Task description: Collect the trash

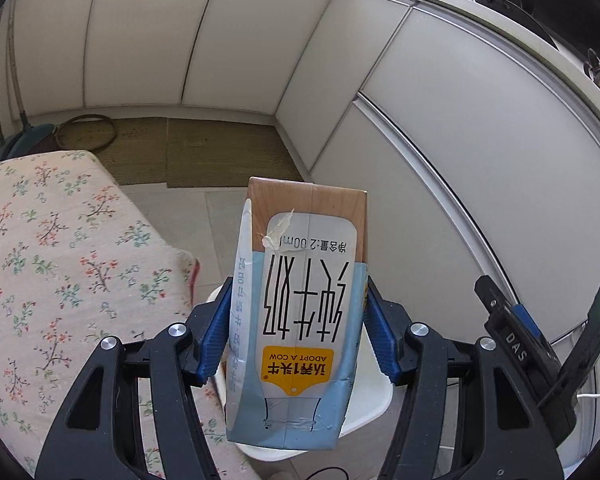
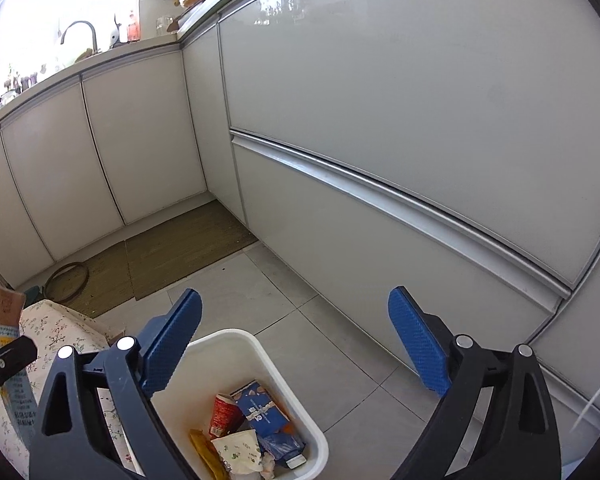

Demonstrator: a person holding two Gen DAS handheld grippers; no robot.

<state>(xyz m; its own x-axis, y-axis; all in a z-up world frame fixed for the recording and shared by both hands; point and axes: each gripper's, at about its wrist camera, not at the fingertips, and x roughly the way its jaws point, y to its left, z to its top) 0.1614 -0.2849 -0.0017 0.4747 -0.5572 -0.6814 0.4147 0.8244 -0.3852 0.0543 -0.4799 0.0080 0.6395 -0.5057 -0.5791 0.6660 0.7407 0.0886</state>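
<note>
My left gripper is shut on a blue, white and tan milk carton, held upside down above a white trash bin on the floor. The carton also shows at the left edge of the right wrist view. My right gripper is open and empty, hovering over the white trash bin, which holds several pieces of trash: a blue box, a red wrapper, a yellow wrapper and a white floral packet.
A surface under a floral cloth stands left of the bin. White cabinet doors run along the right and back. A woven brown mat lies on the tiled floor by the corner, with a ring-shaped object on it.
</note>
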